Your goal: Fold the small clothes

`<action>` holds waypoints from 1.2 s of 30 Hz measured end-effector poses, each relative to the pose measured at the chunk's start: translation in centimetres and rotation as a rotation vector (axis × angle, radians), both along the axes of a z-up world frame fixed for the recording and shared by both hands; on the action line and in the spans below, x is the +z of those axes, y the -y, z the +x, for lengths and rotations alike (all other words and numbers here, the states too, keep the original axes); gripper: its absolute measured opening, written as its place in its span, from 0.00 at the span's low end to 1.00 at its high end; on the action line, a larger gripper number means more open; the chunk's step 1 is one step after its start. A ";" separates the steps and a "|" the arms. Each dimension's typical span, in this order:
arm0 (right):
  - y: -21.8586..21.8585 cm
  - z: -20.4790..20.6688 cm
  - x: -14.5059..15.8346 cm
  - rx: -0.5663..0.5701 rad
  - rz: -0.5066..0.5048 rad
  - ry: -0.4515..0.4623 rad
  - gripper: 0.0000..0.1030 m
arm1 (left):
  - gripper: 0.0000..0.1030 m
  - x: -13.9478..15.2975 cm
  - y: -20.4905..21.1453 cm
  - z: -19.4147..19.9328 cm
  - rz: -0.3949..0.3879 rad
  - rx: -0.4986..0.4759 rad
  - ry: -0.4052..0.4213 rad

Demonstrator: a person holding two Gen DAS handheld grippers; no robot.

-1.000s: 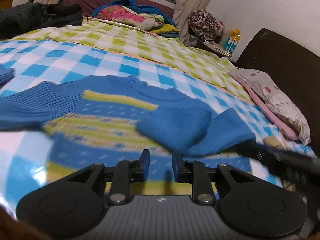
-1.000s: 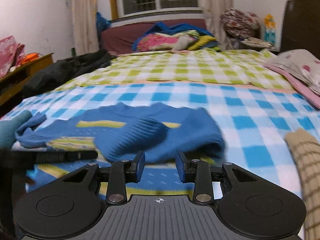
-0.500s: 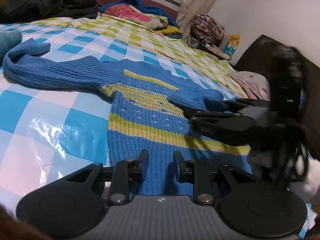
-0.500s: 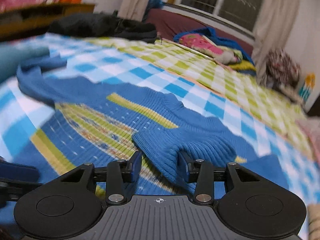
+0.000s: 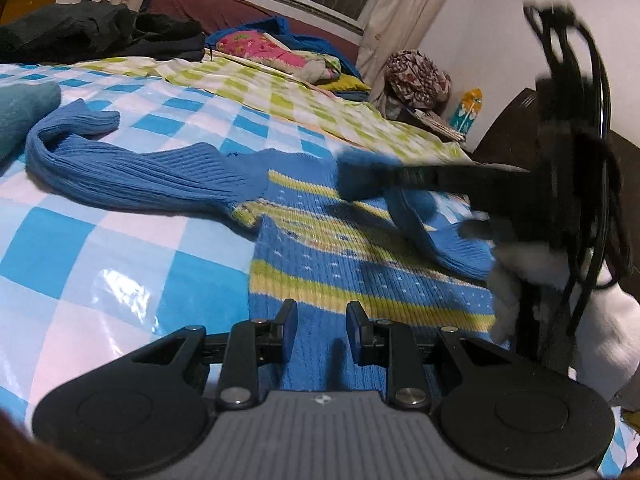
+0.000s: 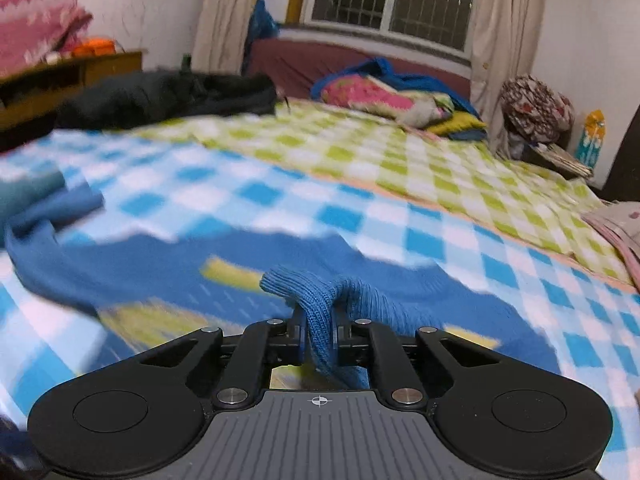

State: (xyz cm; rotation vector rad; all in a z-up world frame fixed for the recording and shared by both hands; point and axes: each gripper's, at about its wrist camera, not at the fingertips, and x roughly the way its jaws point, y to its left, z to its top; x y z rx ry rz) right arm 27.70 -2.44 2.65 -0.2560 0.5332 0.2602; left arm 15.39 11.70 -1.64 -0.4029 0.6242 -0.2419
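Bedroom, big bed (image 5: pixel 132 240) w/ blue-white check cover, green check further back, window + curtains behind.

Left wrist view: blue knit sweater (image 5: pixel 320 256) spread flat on cover, yellow-green stripes across chest, one sleeve (image 5: pixel 120 172) stretched out to the side, cuff curled. Left gripper (image 5: pixel 322 330) low over hem, jaws apart, nothing between. Right gripper (image 5: pixel 404 178) seen across chest, blurred, w/ other sleeve pinched and lifted. Teal cloth (image 5: pixel 24 108) at far edge, cut off by frame.

Right wrist view: right gripper clamped on sleeve cuff (image 6: pixel 320 308), ribbed knit bunched between jaws, rest draping down. Sweater body blurred behind.

Handling, prob.: soft, light, floppy, stretchy rib; sags from any single pinch, so best taken at cuffs, shoulders or hem corners, then laid over body.

Hard to see: hem right under left gripper hidden by its body; far hem corner lost behind right gripper + cables; blur hides exact sleeve position.
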 end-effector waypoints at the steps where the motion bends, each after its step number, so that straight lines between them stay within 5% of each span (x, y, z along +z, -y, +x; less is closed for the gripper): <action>1: -0.6 0.1 0.4 0.010 0.018 0.014 0.10 | 0.31 0.0 0.0 0.0 -0.001 0.001 0.001; 8: -4.9 -0.1 -2.1 0.184 -0.023 -0.061 0.17 | 0.32 -0.5 0.5 -0.1 0.032 -0.016 -0.008; 15: -1.9 -1.5 -1.9 0.186 0.048 -0.100 0.26 | 0.35 -0.3 0.5 0.0 0.034 -0.020 0.008; 21: 5.5 -1.7 -0.6 0.010 0.113 -0.068 0.26 | 0.35 0.4 1.1 0.0 0.077 -0.001 0.044; 28: 13.8 0.9 -2.6 -0.316 0.131 -0.145 0.21 | 0.36 1.2 2.2 2.7 0.104 0.062 0.050; 36: 17.7 2.1 -3.3 -0.429 0.082 -0.122 0.23 | 0.40 0.8 6.4 6.1 0.147 0.047 0.053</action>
